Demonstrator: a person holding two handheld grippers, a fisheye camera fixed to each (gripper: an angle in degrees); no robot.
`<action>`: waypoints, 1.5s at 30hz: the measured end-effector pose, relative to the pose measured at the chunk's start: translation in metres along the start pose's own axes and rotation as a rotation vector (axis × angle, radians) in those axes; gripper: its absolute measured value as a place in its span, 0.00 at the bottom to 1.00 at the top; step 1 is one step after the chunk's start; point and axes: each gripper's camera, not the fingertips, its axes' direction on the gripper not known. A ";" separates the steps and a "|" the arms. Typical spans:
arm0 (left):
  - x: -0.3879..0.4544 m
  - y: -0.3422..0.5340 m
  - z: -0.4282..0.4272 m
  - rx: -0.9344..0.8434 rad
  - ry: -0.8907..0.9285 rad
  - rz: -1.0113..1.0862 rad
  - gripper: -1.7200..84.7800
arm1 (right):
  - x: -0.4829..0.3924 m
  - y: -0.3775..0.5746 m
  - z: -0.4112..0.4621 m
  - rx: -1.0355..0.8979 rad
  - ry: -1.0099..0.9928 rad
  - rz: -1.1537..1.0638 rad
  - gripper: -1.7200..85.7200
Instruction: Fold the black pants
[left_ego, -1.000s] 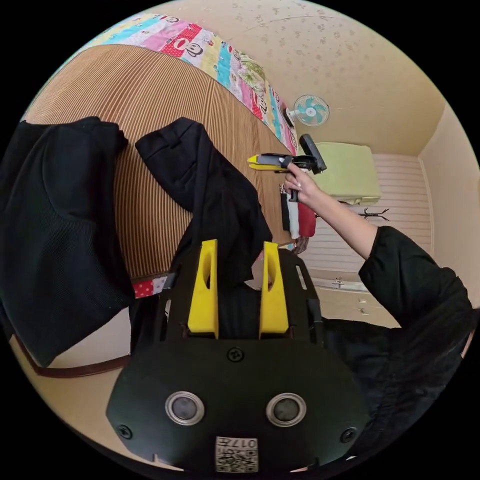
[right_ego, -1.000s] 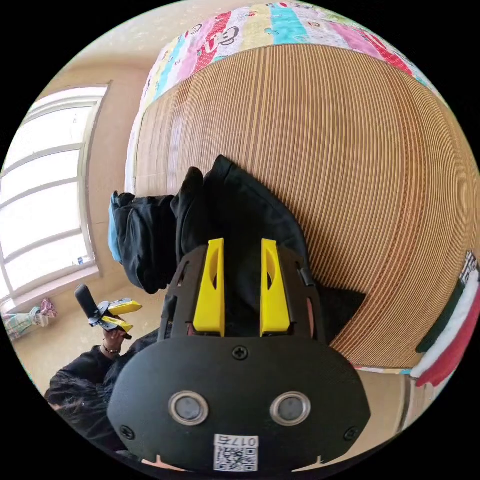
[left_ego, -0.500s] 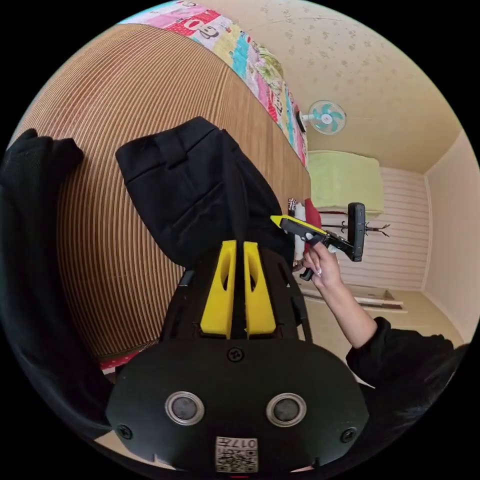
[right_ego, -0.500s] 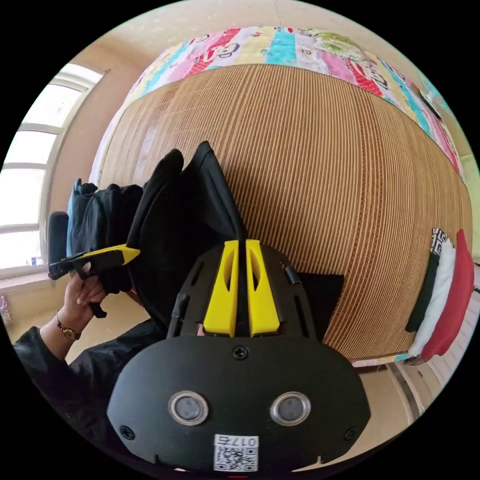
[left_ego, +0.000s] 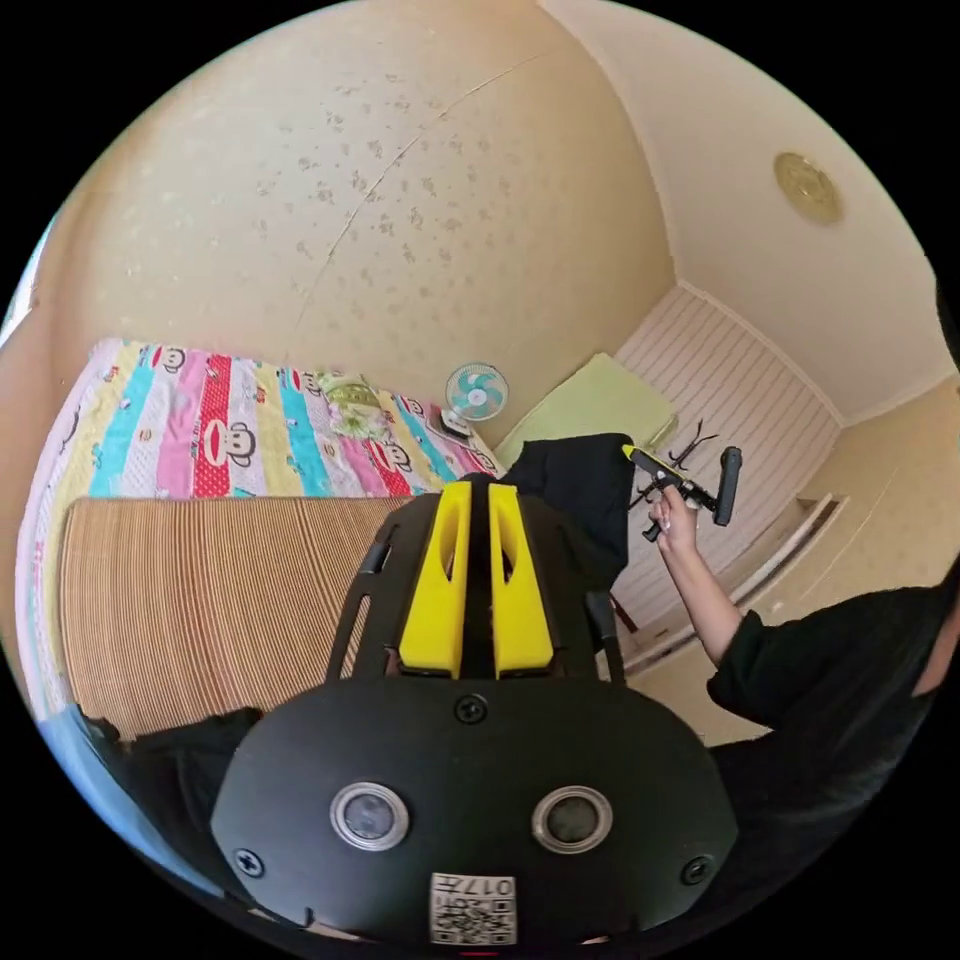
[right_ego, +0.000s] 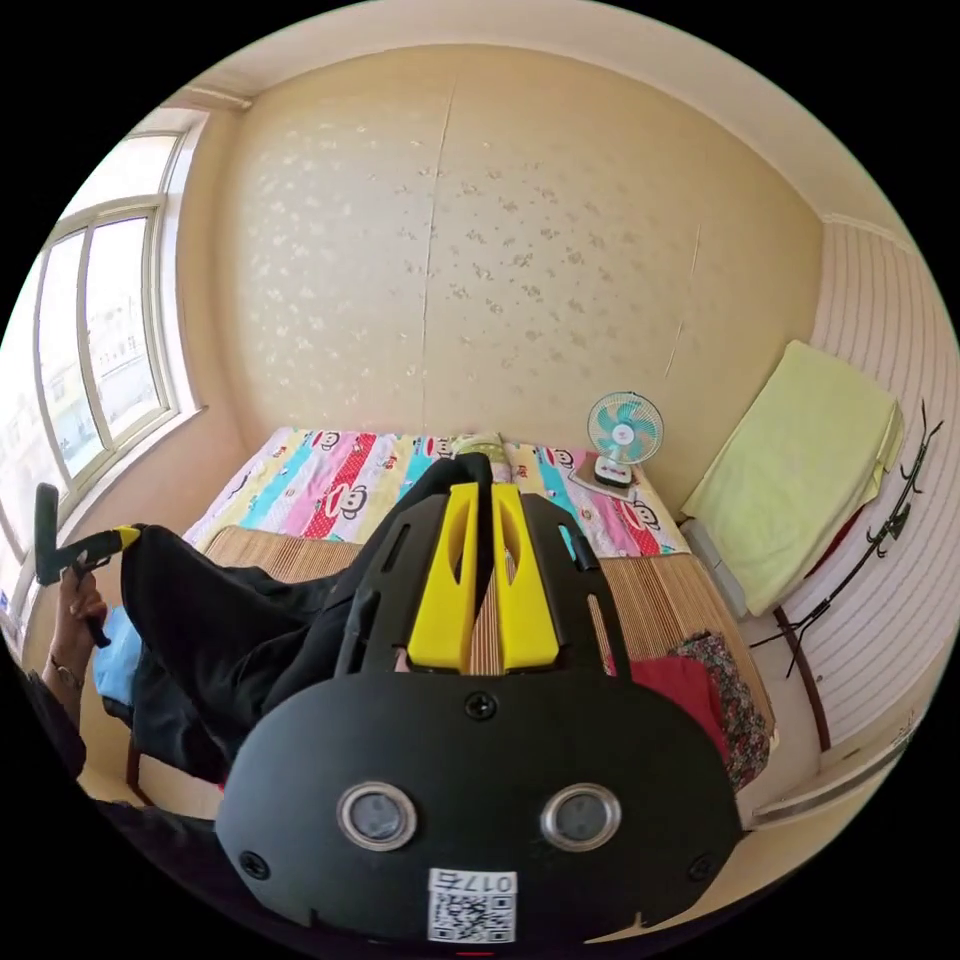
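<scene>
Black pants (right_ego: 230, 620) stretched lengthwise between grippers | left gripper (left_ego: 470, 490), right gripper (right_ego: 480, 490) both clamping them

The bed (right_ego: 300, 500) carried a striped cartoon sheet, and a ribbed bamboo mat (right_ego: 660, 600) lay over the near part of it. A small fan (right_ego: 622, 435) stood beyond the mat's far edge, near the wall. Red and patterned clothes (right_ego: 700, 690) lay at the mat's near corner.
</scene>
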 end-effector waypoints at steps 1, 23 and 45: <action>-0.017 -0.031 0.017 0.001 -0.057 -0.027 0.08 | 0.012 -0.031 0.043 -0.076 0.008 0.043 0.06; -0.222 0.376 0.181 -0.824 -0.166 -0.913 0.18 | 0.059 0.441 0.266 -1.084 -0.223 0.266 0.19; -0.229 0.403 0.043 -0.776 0.117 -0.882 0.07 | 0.506 0.529 0.108 -0.914 -0.407 0.981 0.04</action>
